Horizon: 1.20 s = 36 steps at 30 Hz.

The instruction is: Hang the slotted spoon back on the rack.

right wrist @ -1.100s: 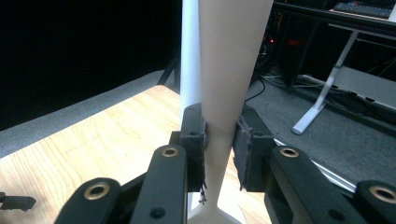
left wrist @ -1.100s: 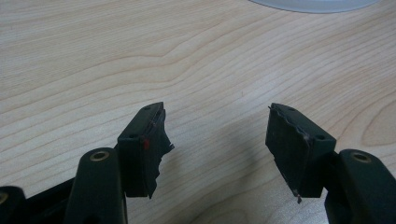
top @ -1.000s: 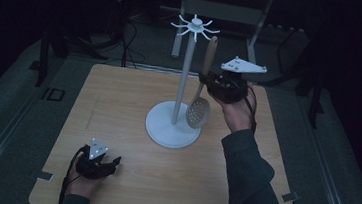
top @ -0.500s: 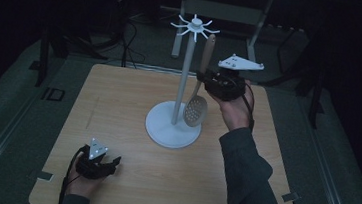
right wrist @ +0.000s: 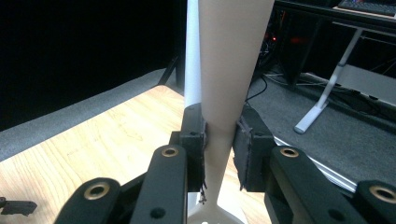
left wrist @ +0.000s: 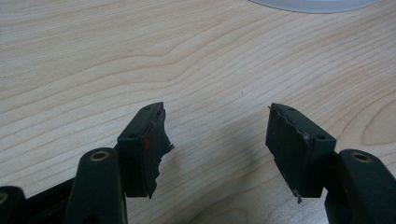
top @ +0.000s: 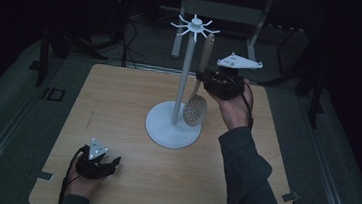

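My right gripper point(top: 205, 77) squeezes the spoon point(top: 199, 91) by its handle, just right of the white stand point(top: 184, 77). My left gripper point(left wrist: 215, 140) stays open over the bench point(top: 119, 101).

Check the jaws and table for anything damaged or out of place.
The left gripper has worn pads: the lining is torn and ragged at the edges, with a flap peeling off. Its jaws stand open over the bare table. The right gripper is shut on the spoon beside the stand; nothing else stands out.
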Available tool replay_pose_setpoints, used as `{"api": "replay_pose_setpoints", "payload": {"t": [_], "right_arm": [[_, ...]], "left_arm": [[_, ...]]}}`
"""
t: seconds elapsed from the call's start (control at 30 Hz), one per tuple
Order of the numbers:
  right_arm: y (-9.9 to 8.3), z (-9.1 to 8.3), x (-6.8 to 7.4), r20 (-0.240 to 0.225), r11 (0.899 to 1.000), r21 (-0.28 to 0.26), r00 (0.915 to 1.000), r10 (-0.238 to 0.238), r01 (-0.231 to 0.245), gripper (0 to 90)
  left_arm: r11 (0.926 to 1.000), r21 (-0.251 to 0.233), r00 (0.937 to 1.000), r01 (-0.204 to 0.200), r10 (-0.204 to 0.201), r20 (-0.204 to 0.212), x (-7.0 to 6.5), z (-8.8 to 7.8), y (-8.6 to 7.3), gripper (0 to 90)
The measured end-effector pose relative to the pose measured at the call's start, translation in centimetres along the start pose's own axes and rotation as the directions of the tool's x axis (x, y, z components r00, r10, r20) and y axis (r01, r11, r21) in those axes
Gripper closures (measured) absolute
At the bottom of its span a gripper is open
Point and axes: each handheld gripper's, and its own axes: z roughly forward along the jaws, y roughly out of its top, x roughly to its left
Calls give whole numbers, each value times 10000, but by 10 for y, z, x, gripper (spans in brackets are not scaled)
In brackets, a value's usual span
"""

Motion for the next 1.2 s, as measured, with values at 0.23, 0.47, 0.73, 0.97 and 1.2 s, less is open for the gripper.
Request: {"api": "replay_pose_setpoints", "payload": {"t": [0.23,0.47,0.73,0.97,1.2], "right_arm": [[1,2,0,35,10000,48,10000,27,-28,752],[3,5,1,55,9999,124,10000,-8,8,752],[3,10,-1,60,9998,208,10000,53,-55,752],[2,12,-1,76,9996,265,10000,64,-66,751],[1,14,-1,56,9994,314,9999,125,-127,750]], "left_arm": [[10000,26,10000,-29,29,9,0,1,0,380],[10000,16,10000,-23,23,14,0,0,0,380],[10000,25,10000,-30,30,16,0,0,0,380],[10000,12,10000,-26,26,19,0,0,0,380],[10000,22,10000,-26,26,34,0,0,0,380]]}}
